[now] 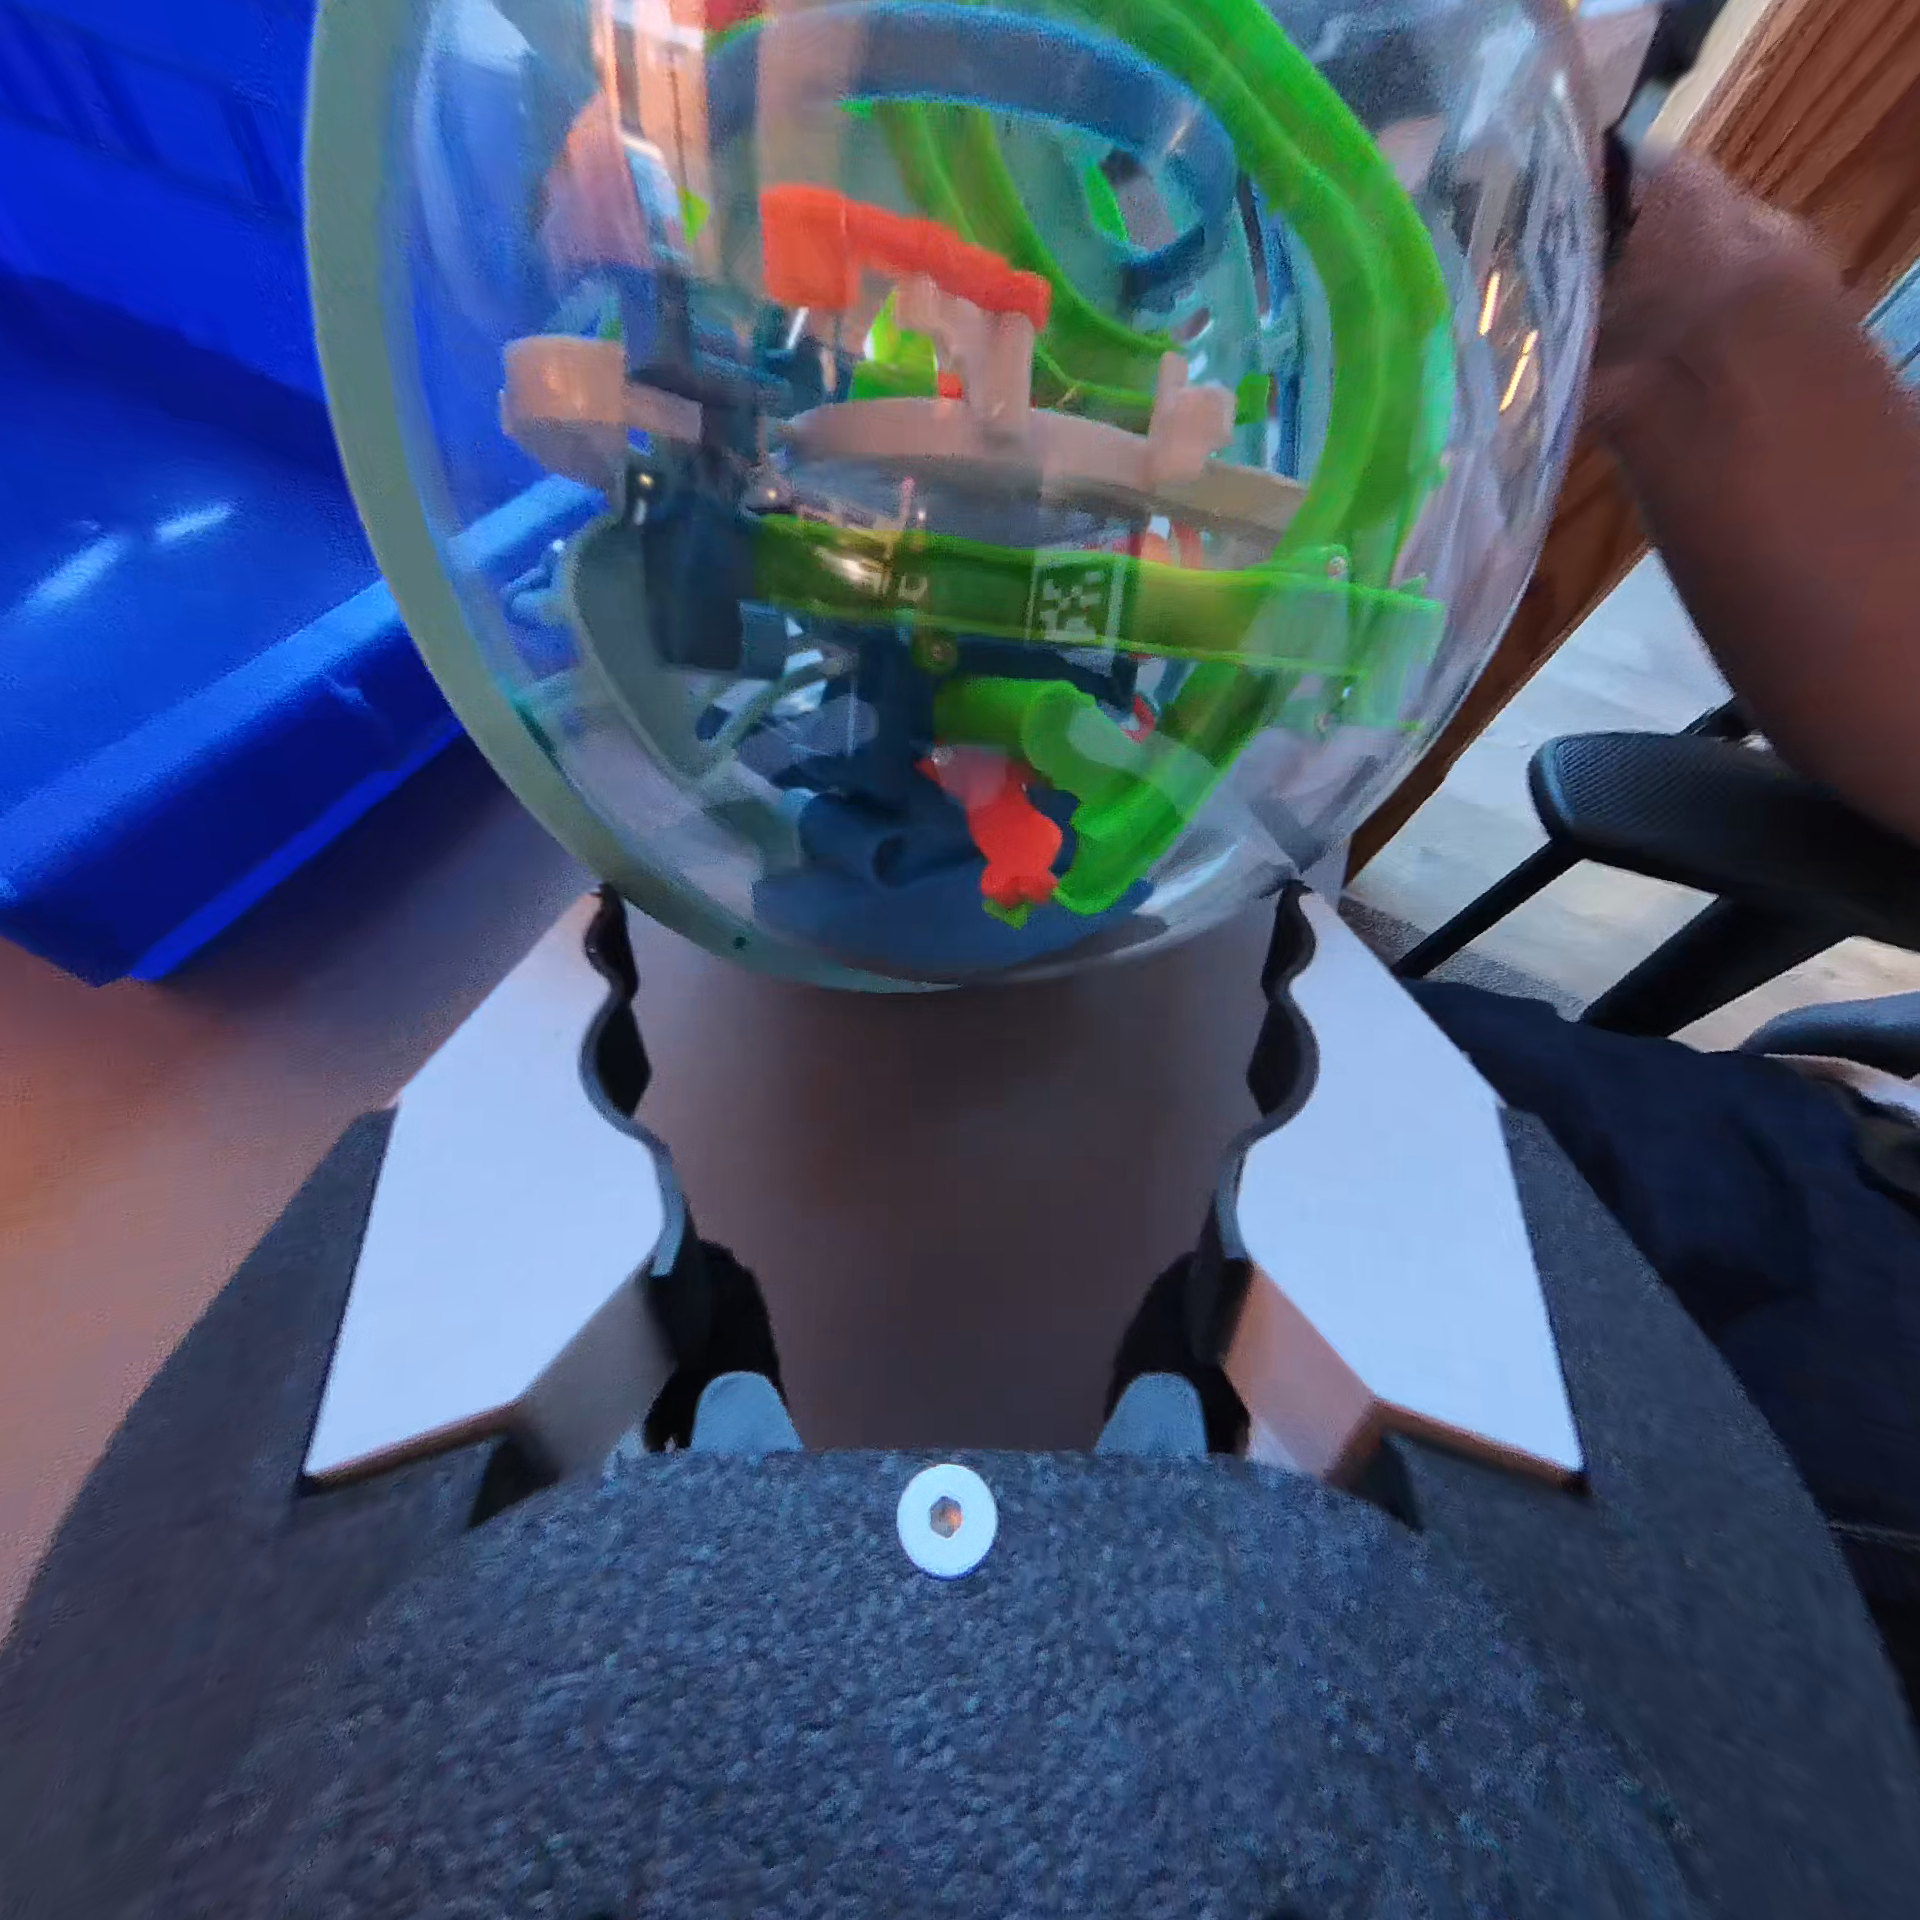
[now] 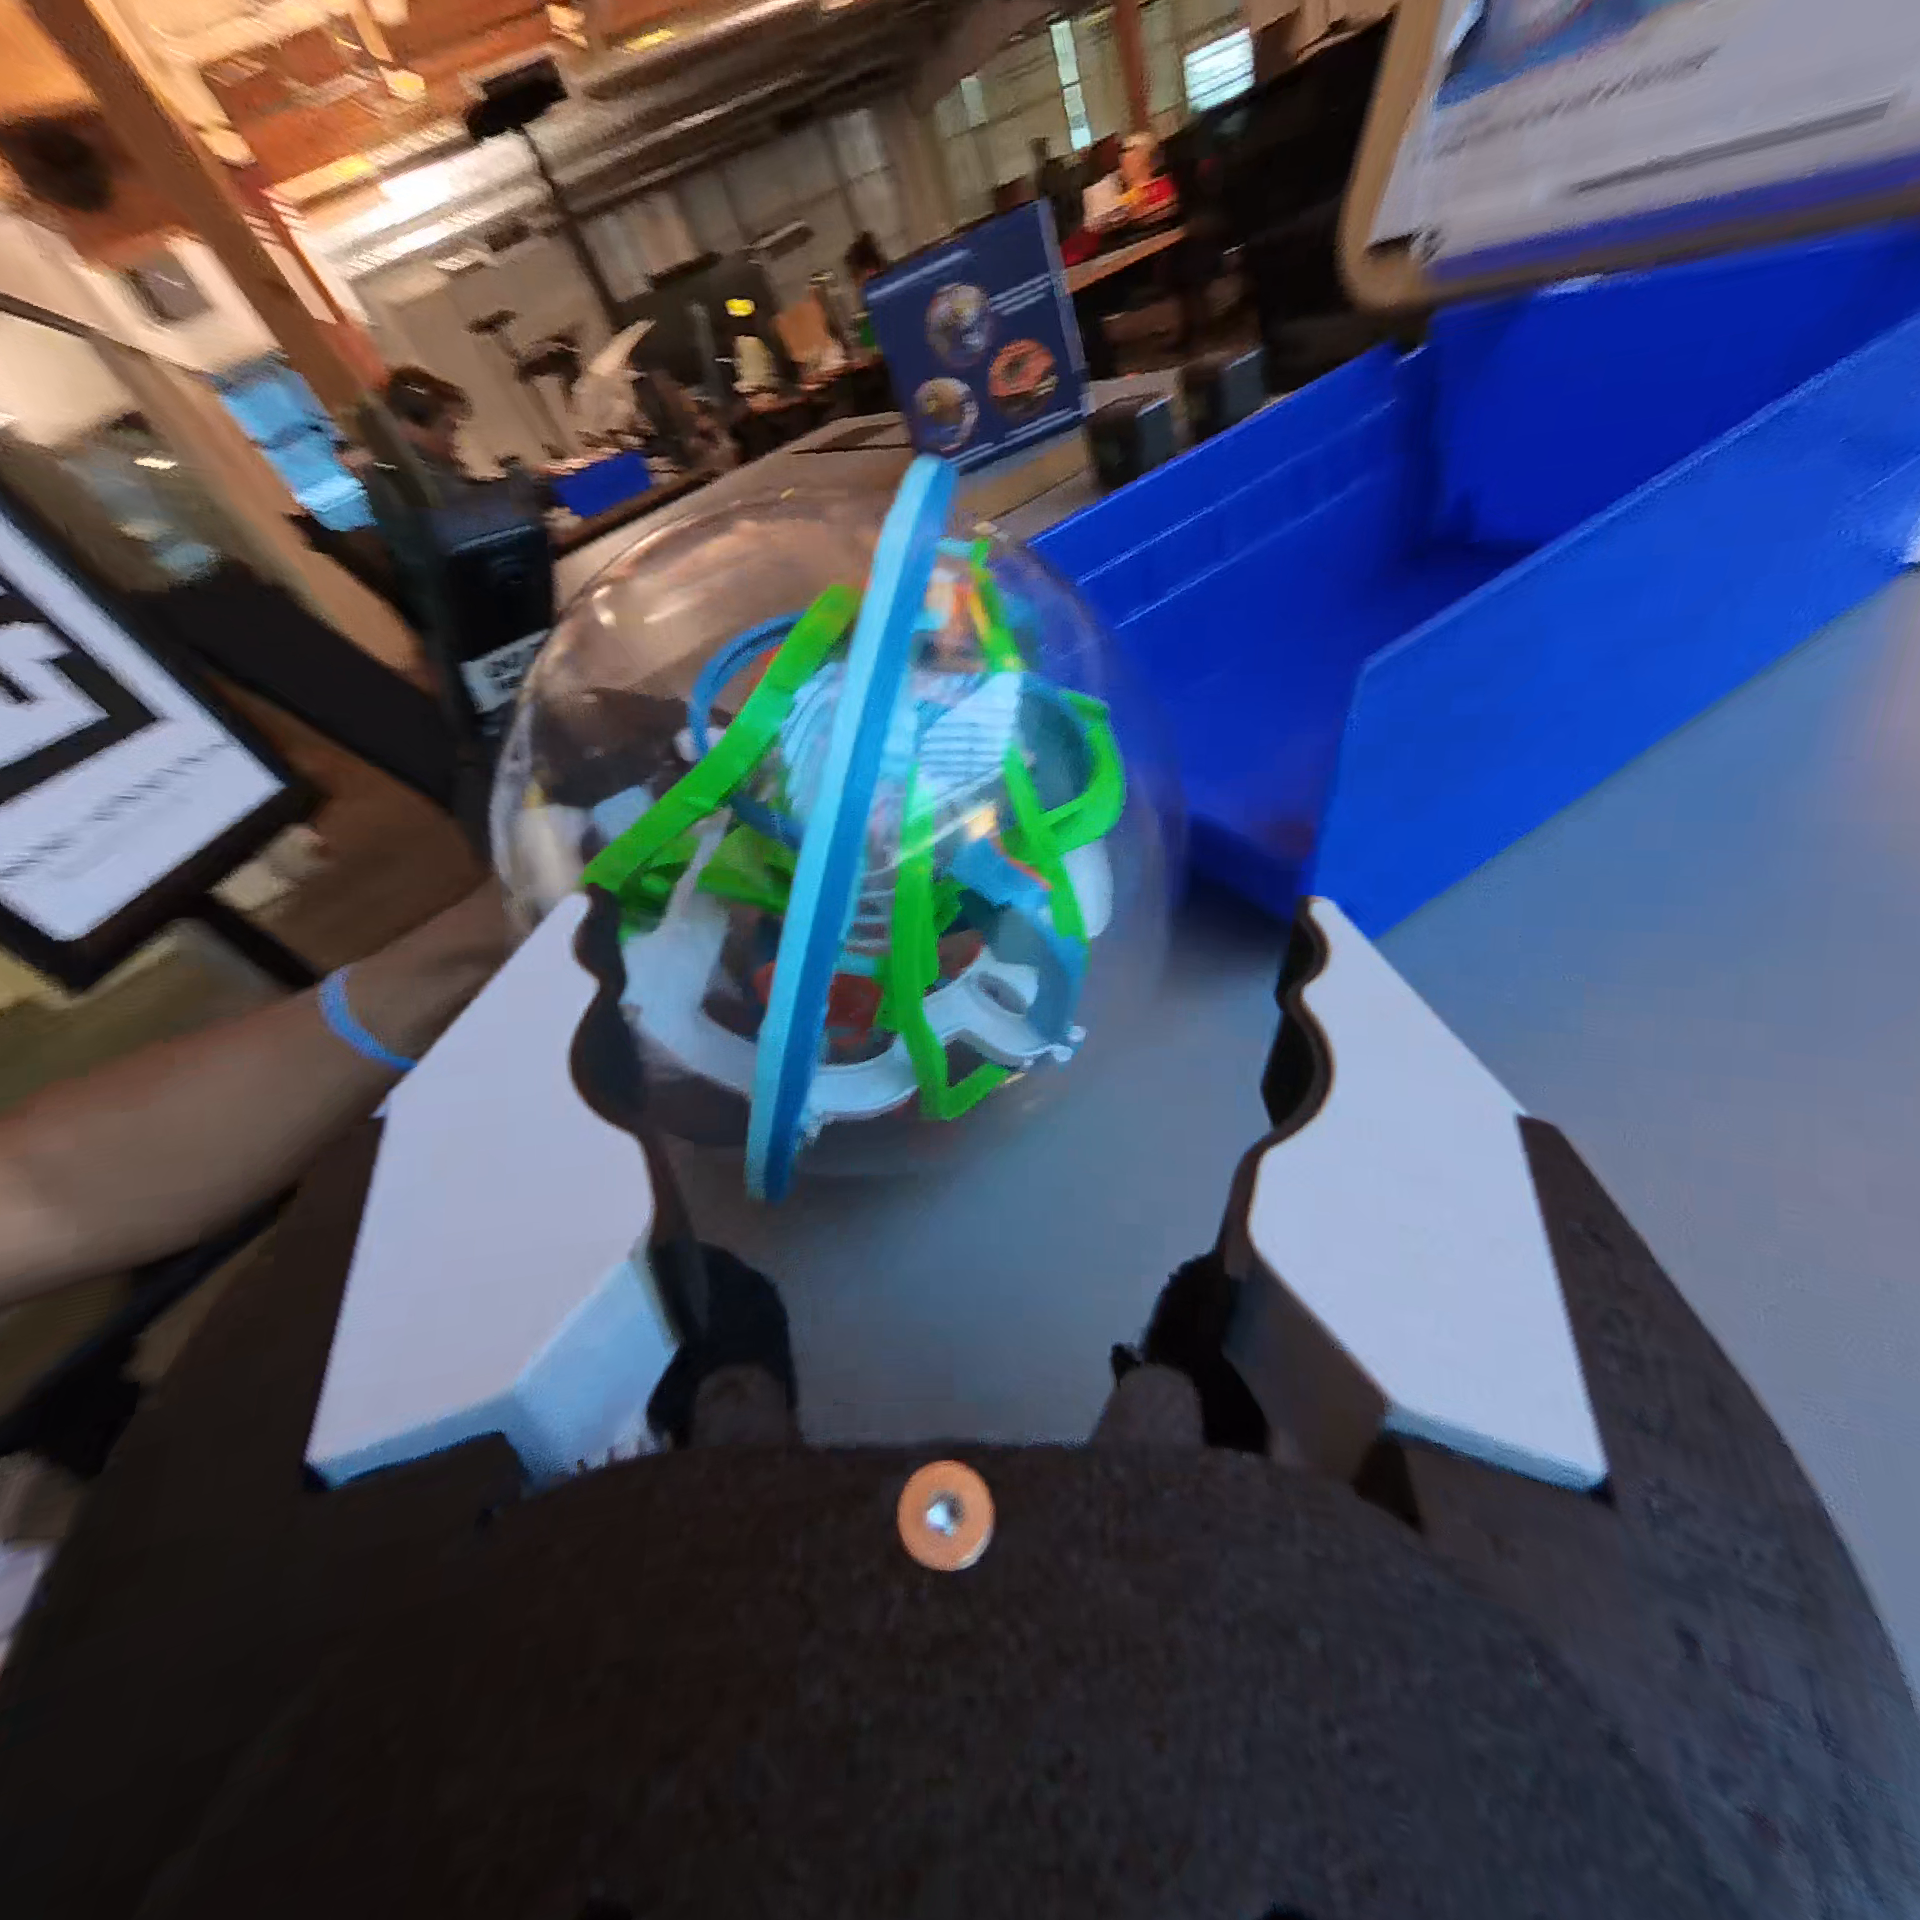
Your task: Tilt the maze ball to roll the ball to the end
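Between the spread fingers of the left gripper (image 1: 940, 914) sits the maze ball (image 1: 956, 468), its clear shell filling the gap and touching or nearly touching both tips; whether they truly grip it I cannot tell. Jaws of the right gripper (image 2: 940, 935) are likewise spread, the maze ball (image 2: 831, 831) just ahead on the grey table (image 2: 1662, 987), its blue ring upright. Both views are blurred. The small ball inside cannot be made out. Best, I judge, to cradle the sphere on both sides, then tilt slowly in small amounts. A blue bin (image 2: 1455, 644) stands close behind.
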Demonstrator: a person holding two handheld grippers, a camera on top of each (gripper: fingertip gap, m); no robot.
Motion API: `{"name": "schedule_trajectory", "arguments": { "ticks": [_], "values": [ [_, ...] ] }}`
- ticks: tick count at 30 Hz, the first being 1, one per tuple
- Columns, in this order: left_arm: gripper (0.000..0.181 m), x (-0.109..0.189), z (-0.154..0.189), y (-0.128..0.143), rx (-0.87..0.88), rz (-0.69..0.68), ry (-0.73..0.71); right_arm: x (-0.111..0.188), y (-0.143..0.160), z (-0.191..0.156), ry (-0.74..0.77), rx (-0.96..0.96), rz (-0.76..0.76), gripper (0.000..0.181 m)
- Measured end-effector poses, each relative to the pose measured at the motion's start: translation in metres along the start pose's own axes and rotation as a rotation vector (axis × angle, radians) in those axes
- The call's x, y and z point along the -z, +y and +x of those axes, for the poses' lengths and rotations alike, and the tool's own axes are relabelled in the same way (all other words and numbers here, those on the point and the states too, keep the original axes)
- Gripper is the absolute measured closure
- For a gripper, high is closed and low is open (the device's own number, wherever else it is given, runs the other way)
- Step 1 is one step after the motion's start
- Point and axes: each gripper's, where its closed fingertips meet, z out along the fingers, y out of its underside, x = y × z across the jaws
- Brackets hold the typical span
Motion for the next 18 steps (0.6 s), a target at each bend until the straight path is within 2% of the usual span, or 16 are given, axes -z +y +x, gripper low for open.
{"name": "schedule_trajectory", "arguments": {
  "ticks": [1,2,4,5,10,14,18],
  "values": [
    [0.066,0.001,0.000,-0.001,0.015,0.011,0.009,-0.002,0.004,-0.007,-0.068,-0.024,-0.002,0.065],
    [0.069,0.001,0.000,-0.003,0.028,0.018,0.016,-0.004,0.005,-0.014,-0.133,-0.044,0.013,0.071],
    [0.069,0.001,-0.001,-0.004,0.058,0.025,0.019,-0.007,0.000,-0.010,-0.136,-0.076,0.071,0.084],
    [0.065,0.001,0.000,-0.006,0.076,0.036,0.026,-0.008,-0.001,-0.008,-0.132,-0.106,0.084,0.085],
    [0.023,0.001,0.007,-0.018,0.114,0.078,0.028,-0.014,0.007,-0.009,-0.086,-0.238,-0.023,0.089],
    [0.023,0.005,0.009,-0.015,0.072,0.022,-0.009,-0.012,0.015,-0.015,-0.085,-0.553,-0.143,0.089],
    [0.023,0.008,0.008,-0.013,0.055,0.004,-0.016,-0.013,0.017,-0.016,-0.104,-0.627,-0.145,0.094]
  ]
}}
